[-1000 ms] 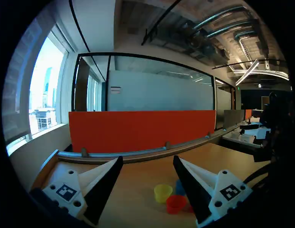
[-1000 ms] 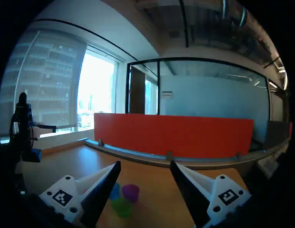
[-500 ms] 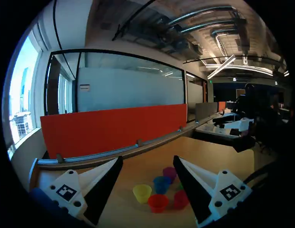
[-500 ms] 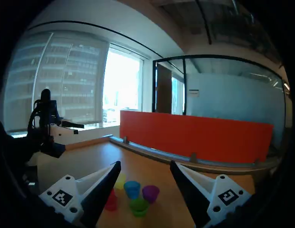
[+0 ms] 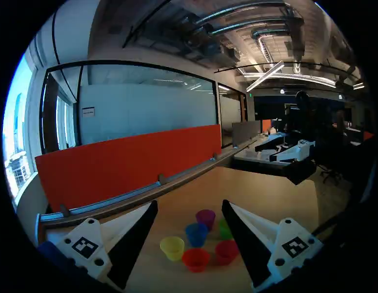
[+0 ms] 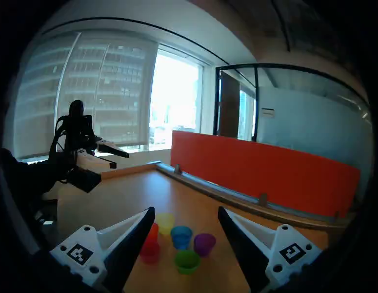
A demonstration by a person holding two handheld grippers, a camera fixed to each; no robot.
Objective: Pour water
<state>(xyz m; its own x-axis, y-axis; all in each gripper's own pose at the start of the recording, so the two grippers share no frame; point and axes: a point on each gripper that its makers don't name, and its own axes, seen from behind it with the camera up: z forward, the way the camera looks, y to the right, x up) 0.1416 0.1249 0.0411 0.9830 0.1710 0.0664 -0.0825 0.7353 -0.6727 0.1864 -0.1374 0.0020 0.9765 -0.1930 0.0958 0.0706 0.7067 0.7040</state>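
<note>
Left tongs (image 5: 188,202): wide open, nothing held, fingers apart with bare tabletop (image 5: 267,188) showing between them. Cup cluster sits just ahead of and below the tips, inside the gap between the fingers. Left to right from these tongs:
- yellow cup (image 5: 172,247), nearest the left finger
- red cup (image 5: 195,259), closest in
- blue cup (image 5: 196,234), behind the red one
- purple cup (image 5: 205,219), farthest out
- green cup (image 5: 224,228)
- second red cup (image 5: 226,251), just beside the right finger

All upright, mouths up, standing close together. Cannot tell whether any are touching, or whether any holds water. Orange divider (image 5: 125,161) runs along the tabletop's far edge.

Right tongs (image 6: 186,209): also wide open, holding nothing. Same cluster lies ahead and low between its fingers, seen from the other side. Left to right:
- two red cups, partly hidden by the left finger
- yellow
- blue
- green, nearest in
- purple

Well off to this pair's left, a dark sleeve (image 6: 23,178) holds the left tongs over the tabletop.

Judgement: approach stage, no cup picked yet. Both pairs face the cups head-on at what looks like much the same reach, so neither is clearly nearer. The cups' long axes are vertical, so a side grasp across a cup's width suits. The tight packing risks knocking neighbours, and the outer cups are the easier picks.
</note>
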